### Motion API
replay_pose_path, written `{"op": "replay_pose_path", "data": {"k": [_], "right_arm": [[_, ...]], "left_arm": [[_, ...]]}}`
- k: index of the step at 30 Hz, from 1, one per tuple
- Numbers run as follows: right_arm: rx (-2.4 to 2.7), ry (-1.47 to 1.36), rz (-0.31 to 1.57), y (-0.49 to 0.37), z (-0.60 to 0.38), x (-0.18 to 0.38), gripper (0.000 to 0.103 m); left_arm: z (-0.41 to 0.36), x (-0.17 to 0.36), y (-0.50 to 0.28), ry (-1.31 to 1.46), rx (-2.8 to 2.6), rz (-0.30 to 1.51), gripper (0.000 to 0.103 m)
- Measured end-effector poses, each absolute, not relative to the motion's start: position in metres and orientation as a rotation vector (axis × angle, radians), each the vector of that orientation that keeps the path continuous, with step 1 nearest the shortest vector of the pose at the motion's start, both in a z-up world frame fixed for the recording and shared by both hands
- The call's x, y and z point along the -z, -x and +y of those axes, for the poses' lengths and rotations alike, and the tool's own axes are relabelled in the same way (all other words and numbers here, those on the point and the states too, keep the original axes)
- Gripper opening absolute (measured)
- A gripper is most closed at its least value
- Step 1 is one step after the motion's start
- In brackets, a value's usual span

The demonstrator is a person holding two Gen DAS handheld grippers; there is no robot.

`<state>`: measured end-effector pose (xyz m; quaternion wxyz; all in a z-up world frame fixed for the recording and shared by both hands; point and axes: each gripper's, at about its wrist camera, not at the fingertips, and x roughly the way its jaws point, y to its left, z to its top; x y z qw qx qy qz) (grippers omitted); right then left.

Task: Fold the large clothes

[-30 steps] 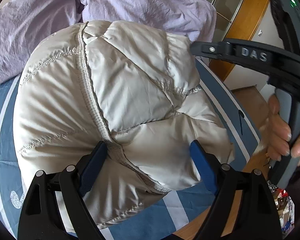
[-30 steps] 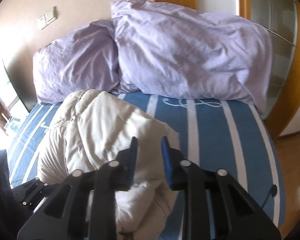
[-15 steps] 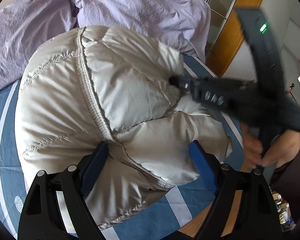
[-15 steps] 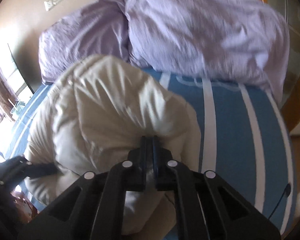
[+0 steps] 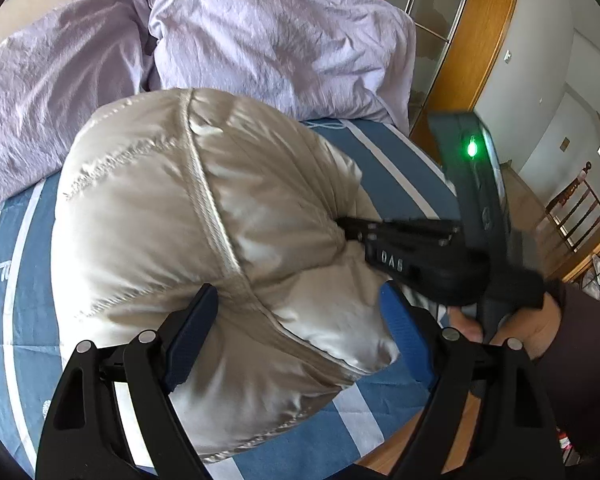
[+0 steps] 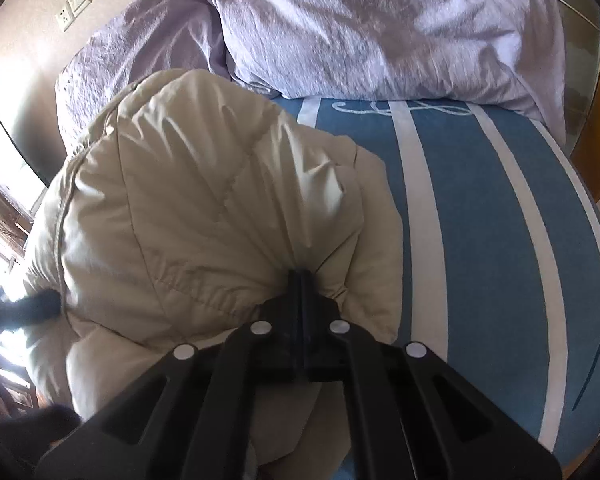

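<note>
A beige puffer jacket (image 5: 172, 216) lies bundled on the blue striped bed; it also fills the right wrist view (image 6: 188, 208). My left gripper (image 5: 296, 332) is open, its blue pads on either side of the jacket's near end. My right gripper (image 6: 300, 280) is shut on a pinch of the jacket's right edge; it shows from the side in the left wrist view (image 5: 352, 226), with the hand holding it at the lower right.
Two lilac pillows (image 5: 268, 40) (image 6: 380, 24) lie at the head of the bed. The blue and white striped bedcover (image 6: 480, 208) extends to the right. A wooden door frame (image 5: 480, 48) and wooden floor are beyond the bed's right edge.
My right gripper closed, moved down to the jacket and pinched its right edge. The left gripper stayed open around the near end.
</note>
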<state>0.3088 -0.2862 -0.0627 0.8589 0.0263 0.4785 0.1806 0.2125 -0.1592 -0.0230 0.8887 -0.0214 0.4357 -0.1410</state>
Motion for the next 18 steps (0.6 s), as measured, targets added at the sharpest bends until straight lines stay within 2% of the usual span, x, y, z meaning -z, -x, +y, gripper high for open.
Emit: {"op": "replay_pose_path", "data": {"k": [18], "right_arm": [[-0.356,-0.089,0.956,-0.299,-0.294,0.073,0.001]], "left_arm": [[-0.136,-0.005,-0.240,0.064,0.215,0.833,0.084]]}}
